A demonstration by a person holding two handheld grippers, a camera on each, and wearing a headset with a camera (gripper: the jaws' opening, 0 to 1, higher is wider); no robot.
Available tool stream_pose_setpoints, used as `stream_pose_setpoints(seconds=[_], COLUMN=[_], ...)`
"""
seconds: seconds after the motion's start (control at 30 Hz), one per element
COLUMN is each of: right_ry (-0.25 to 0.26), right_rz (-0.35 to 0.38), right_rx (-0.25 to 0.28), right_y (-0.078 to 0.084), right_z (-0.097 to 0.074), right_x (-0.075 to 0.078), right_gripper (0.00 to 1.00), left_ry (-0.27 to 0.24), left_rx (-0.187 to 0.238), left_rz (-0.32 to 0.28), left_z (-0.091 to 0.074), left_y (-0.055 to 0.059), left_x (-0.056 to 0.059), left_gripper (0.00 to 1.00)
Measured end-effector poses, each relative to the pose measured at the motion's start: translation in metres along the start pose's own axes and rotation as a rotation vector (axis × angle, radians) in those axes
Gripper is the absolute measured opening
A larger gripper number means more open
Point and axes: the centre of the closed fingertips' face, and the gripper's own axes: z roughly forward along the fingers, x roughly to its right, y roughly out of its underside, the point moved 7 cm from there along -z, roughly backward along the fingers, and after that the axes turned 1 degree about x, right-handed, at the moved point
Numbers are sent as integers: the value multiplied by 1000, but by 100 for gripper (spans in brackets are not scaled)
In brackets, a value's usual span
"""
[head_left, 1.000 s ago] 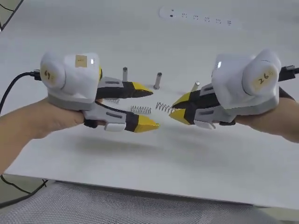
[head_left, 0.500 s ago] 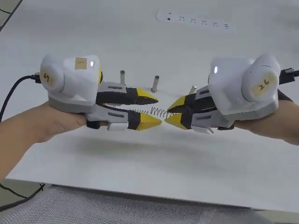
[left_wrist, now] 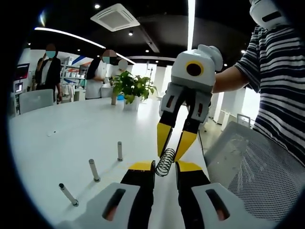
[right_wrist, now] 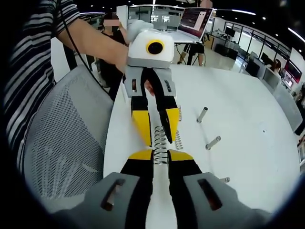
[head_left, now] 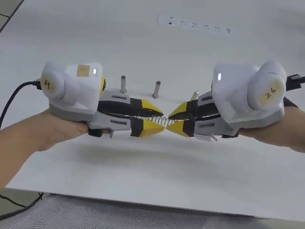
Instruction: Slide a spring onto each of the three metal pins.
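Now the left gripper (head_left: 161, 120) has narrowed onto the spring (right_wrist: 160, 139), the right gripper (head_left: 169, 122) pinching its other end, tips nearly meeting.

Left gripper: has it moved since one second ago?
Yes. Against the middle pin, the left gripper has moved rightward, toward the right gripper, and its jaws have closed on the spring.

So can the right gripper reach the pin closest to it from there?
Probably yes. That pin stands just behind the right gripper, with bare table between them. But its jaws are shut on a spring that the left gripper grips too, so the left would likely have to let go first.
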Motion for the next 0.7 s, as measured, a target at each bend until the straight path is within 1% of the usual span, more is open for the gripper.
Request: stream_pose_setpoints(seconds=[0.33,0.7], right_ry=[-7,-1], right_rz=[-5,-15], right_rx=[6,8], right_y=[0,0], right_z=[-1,-1], right_x=[-2,-3], right_gripper=[12,12], left_ry=[8,7], left_rx=[-12,-12], left_rz=[4,8], left_z=[-1,-1], left_y=[0,-1], left_x=[3,4], left_gripper=[12,10])
